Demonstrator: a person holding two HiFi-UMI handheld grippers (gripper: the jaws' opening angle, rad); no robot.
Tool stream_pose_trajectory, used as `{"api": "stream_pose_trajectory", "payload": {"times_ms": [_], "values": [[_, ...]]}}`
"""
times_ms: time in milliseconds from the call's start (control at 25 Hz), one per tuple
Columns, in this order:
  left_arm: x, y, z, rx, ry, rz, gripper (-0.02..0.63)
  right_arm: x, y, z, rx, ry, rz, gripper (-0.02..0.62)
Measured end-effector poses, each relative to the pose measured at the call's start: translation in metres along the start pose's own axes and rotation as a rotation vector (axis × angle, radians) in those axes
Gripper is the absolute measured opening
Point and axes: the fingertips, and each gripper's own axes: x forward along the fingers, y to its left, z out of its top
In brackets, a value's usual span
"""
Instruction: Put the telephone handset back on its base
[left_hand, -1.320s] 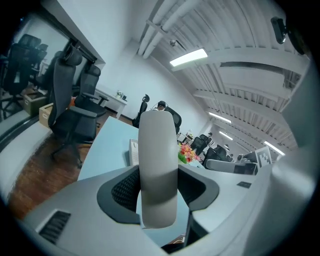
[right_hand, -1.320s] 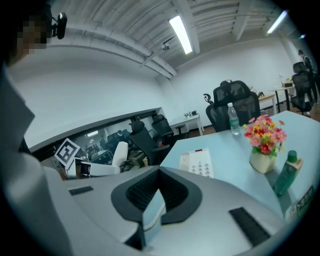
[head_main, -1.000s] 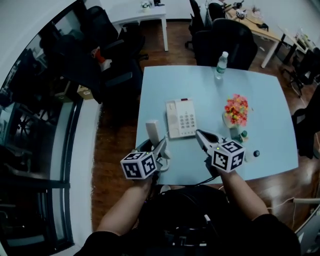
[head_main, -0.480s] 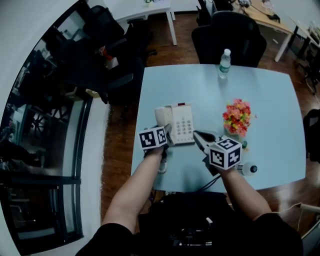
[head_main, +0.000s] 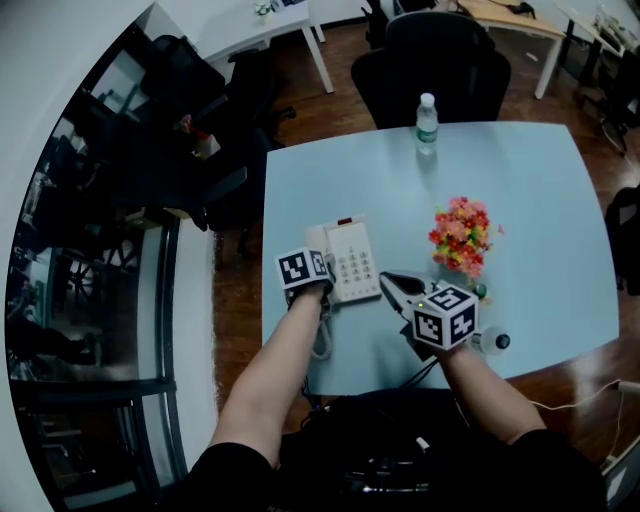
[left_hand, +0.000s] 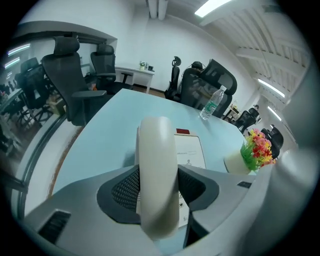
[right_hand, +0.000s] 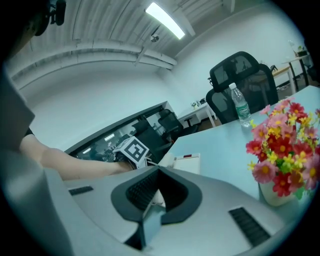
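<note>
Jaws of my left gripper (left_hand: 158, 192) are clamping the handset (left_hand: 156, 145), which is lying lengthwise along the base's (left_hand: 194, 152) left side; my right gripper (right_hand: 150, 210) is idling, closed.

Bright, even light comes from white ceiling strip lights (right_hand: 165, 21) above the right gripper (right_hand: 157, 187); the head view is dimmer. Fisheye bending warps all edges, and the gripper views' corners go black. The cream plastic telephone handset (left_hand: 156, 145) held by the left gripper (left_hand: 157, 185) looks soft-focused, with a faint shadow beside it on the pale blue table (left_hand: 107, 130).
</note>
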Motion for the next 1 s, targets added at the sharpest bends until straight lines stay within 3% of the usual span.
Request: {"api": "stream_pose_trajectory", "payload": {"times_ms": [360,640,1000], "values": [[0.011,0.004,-0.001,0.022,-0.007,0.054,0.221,-0.001,-0.006,-0.005,0.004,0.010,-0.017,0.017],[-0.012,-0.006,0.018,0.038,-0.086,0.016,0.230,0.001,0.001,-0.004,-0.013,0.013,-0.029,0.017],[-0.054,-0.005,0.013,0.049,-0.151,-0.042,0.229,0.001,0.031,-0.008,-0.075,0.002,-0.037,0.017]]}}
